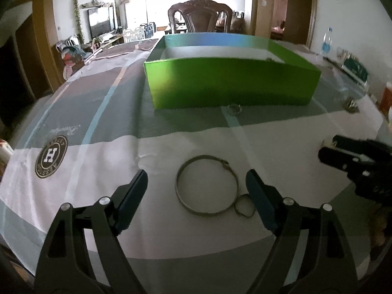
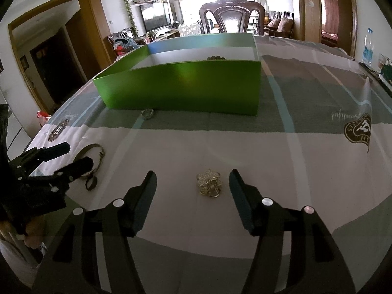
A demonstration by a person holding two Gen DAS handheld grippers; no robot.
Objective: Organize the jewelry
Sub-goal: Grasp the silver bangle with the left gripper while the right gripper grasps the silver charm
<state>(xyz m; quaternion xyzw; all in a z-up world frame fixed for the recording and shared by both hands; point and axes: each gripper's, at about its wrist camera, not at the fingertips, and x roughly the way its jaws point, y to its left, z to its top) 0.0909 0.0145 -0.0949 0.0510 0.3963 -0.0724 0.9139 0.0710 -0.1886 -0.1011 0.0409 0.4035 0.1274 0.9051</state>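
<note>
On the left of the worktop (image 1: 171,250), the cloth (image 1: 80,112) carries a round badge (image 1: 51,157) with an H. Just right of it the left gripper (image 1: 196,186) hangs low over the white band, its jaws wide apart and holding nothing. The bangle (image 1: 206,185) lies flat on the cloth between them, touching neither pad, though its small loop (image 1: 244,205) sits just beside the right-hand pad. In the right wrist view the same gripper (image 2: 73,156) shows at the left edge with the bangle (image 2: 94,156) partly hidden behind its fingers.

Further back, mid-worktop, stands the green box (image 1: 230,83), open at the top with a white inside. A small ring (image 1: 234,109) lies on the cloth just in front of its near wall. From the right wrist, dark beads (image 2: 215,58) peek over the wall inside the box (image 2: 181,85).

To the right, the right gripper (image 2: 193,182) is also low over the white band, jaws open and empty. The brooch (image 2: 209,183), a gold flower shape, lies between them, clear of both pads. Right again, a shield emblem (image 2: 358,130) is printed on the cloth, and a bottle (image 2: 368,46) stands at the far right edge.
</note>
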